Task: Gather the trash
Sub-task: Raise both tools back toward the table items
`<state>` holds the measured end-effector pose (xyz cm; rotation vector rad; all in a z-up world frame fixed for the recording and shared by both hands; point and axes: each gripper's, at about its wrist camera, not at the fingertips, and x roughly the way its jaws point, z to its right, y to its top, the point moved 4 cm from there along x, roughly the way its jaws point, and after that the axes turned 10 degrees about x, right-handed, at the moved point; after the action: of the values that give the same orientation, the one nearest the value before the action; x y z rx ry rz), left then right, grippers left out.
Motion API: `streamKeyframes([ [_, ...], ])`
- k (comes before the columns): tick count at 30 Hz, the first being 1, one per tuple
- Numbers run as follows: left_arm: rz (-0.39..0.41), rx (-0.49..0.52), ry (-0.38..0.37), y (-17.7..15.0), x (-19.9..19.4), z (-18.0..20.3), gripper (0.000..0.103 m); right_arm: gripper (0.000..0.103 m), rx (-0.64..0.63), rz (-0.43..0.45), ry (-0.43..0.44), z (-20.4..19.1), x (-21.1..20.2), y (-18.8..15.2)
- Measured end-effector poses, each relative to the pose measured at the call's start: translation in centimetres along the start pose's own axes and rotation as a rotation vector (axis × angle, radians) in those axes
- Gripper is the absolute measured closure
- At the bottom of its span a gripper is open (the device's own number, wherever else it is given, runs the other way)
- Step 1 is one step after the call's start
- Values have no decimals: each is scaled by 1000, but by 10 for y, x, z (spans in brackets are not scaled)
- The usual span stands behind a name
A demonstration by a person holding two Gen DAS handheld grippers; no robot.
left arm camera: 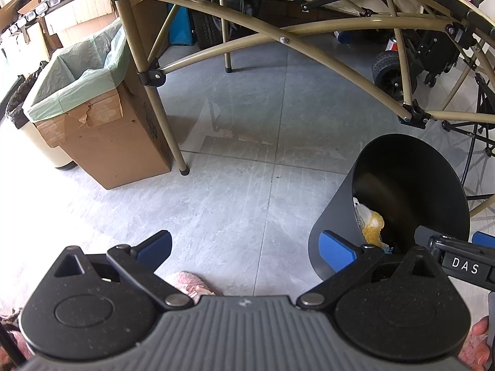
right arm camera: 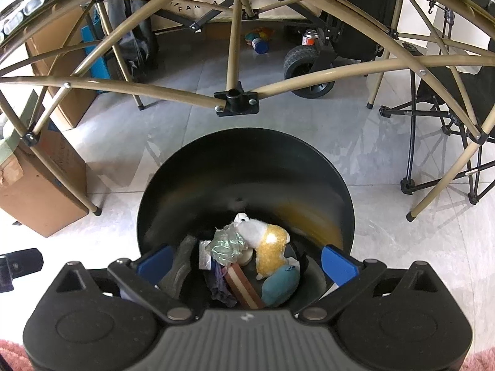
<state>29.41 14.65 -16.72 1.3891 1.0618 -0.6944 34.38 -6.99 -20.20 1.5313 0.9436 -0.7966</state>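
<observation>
Right under my right wrist camera sits my right gripper (right arm camera: 246, 261), its blue-padded fingers (right arm camera: 337, 262) spread wide with nothing pressed between them, poised over the mouth of the round black plastic trash bin (right arm camera: 244, 167). Down in the bin, at about 6 o'clock in that view, lies the collected trash: a white and yellow plush toy (right arm camera: 267, 242), a crumpled pale green wrapper (right arm camera: 225, 244) at its 9 o'clock and touching it, a teal stuffed piece (right arm camera: 280, 284) at its 6 o'clock, a striped brown and cream block (right arm camera: 244, 287) and a bit of purple cloth (right arm camera: 221, 290) beside that. Beyond the bin at 12 o'clock runs the tan metal tube frame of a folding table (right arm camera: 236, 102), and a black wheel (right arm camera: 306, 71) stands on the grey tiled floor (right arm camera: 402, 247) at about 1 o'clock. From my left wrist camera, my left gripper (left arm camera: 246, 252) is also spread apart and empty, hovering above bare floor. The same bin appears at its 4 o'clock, with the plush toy just visible inside. A brown cardboard box lined with a pale green bag (left arm camera: 92, 105) stands at 10 o'clock, well apart from the bin, touching a leg of the frame. A pink fuzzy slipper (left arm camera: 188, 284) shows at 6 o'clock between the fingers, partly hidden behind the gripper body.
</observation>
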Motion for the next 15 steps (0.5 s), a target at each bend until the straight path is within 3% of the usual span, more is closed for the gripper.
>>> streamKeyframes([
  [15, 97, 22, -13, 5, -23, 7, 0, 0, -3, 87, 57, 5, -28, 7],
])
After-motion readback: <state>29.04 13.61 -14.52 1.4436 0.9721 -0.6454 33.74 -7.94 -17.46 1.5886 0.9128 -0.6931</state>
